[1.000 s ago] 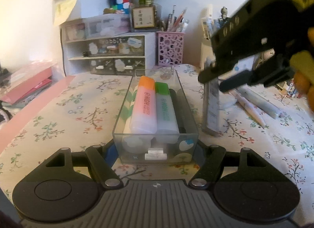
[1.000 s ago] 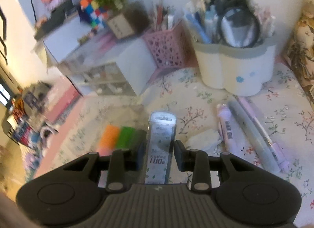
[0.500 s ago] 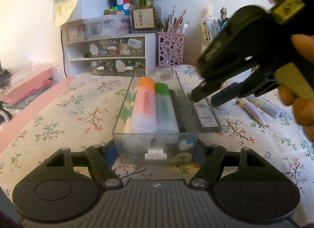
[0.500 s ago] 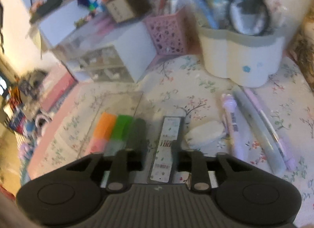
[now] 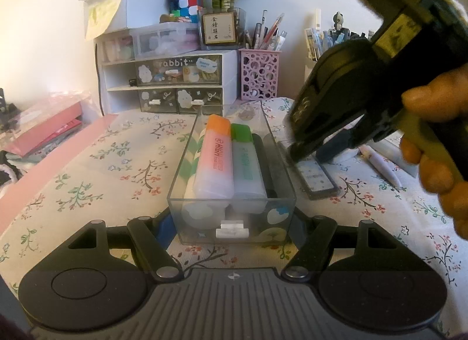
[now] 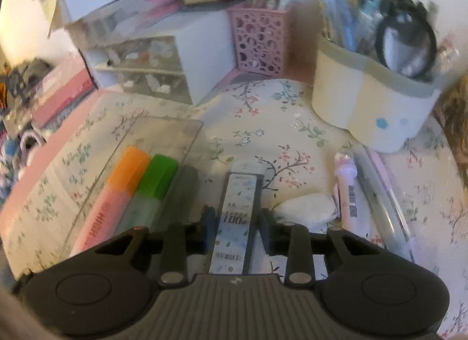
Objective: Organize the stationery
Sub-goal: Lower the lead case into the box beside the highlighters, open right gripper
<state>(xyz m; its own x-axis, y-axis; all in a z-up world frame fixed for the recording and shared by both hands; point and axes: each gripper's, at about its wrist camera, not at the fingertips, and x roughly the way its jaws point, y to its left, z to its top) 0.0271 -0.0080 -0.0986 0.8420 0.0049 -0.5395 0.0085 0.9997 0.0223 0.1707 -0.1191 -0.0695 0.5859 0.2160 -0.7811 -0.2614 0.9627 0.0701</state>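
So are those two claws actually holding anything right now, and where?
The left claw grips the clear plastic drawer tray by its near end. The right claw straddles the flat grey lead-refill case lying on the cloth, jaws apart, holding nothing.

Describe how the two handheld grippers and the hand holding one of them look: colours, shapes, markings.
The left gripper is matte black: a ribbed grey-black body, two rounded lobes with circular insets, silver pivot screws, blue finger pads. The right gripper looks identical; seen from the left camera it shows a yellow label on its handle, gripped by a bare hand. No cables visible.
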